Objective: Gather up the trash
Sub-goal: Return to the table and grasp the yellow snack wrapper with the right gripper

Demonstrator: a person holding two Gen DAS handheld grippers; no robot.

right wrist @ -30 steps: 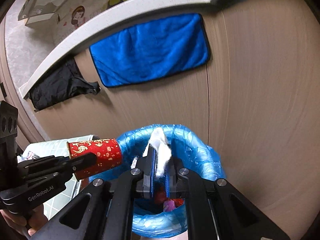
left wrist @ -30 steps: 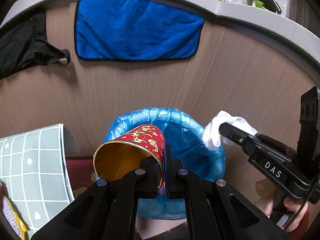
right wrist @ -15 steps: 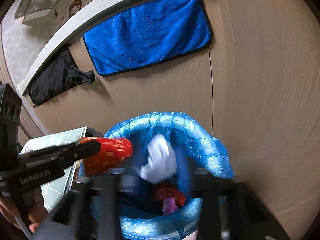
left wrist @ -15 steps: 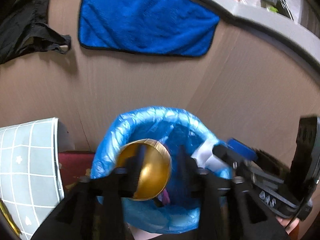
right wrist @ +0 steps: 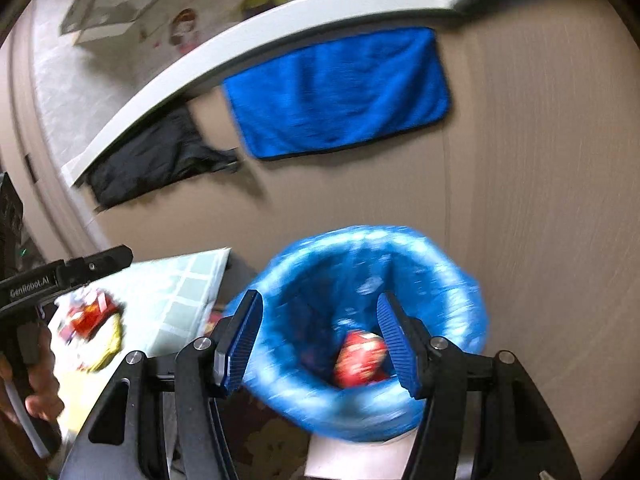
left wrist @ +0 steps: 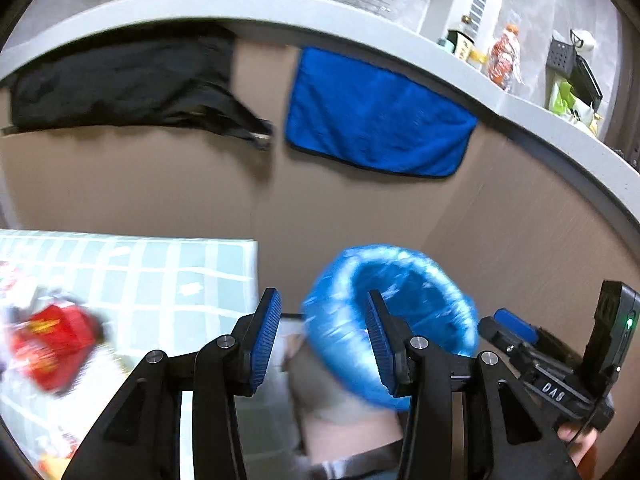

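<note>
Both grippers released, empty: left gripper point(left wrist: 320, 340), right gripper point(right wrist: 320, 340) above blue-lined bin point(right wrist: 460, 280). Red cup point(right wrist: 360, 358) inside bin. More red litter point(left wrist: 52, 344) on counter point(left wrist: 168, 280), left. Risk: fast swing knocks bin.

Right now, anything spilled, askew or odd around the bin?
Nothing stands out. The red cup lies inside the blue-lined bin, nothing visibly spilled beside it. More red trash waits on the checked table. Both views are motion-blurred, so fine detail is unclear.
</note>
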